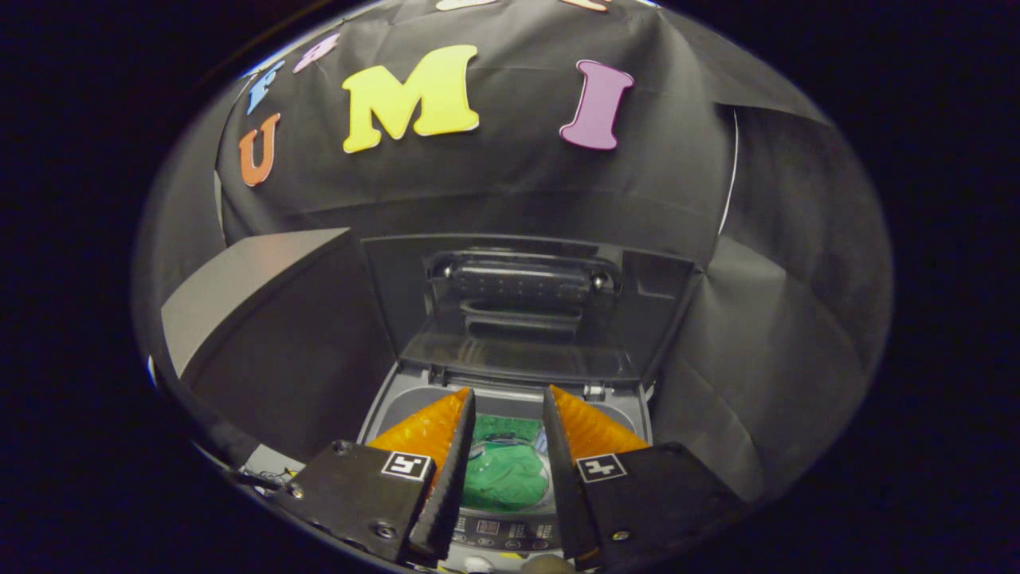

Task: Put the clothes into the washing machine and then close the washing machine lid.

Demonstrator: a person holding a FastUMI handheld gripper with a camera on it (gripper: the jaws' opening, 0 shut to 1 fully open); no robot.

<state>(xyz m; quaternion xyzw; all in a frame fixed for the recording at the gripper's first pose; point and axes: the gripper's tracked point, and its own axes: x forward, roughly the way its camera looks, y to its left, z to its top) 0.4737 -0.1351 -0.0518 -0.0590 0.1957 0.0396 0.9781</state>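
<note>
Both tongs parted above seemingly green clothes.

My handheld two-finger gripper ends in two long wedge-shaped fingers that taper to points, each with a ribbed outer face and a thin, finely textured inner pad edge. Each finger sits in a flat matte-black mounting block with angular corners. Each block carries a small white square sticker with a black fiducial pattern, and small round metal screws sit near the blocks' corners.
</note>
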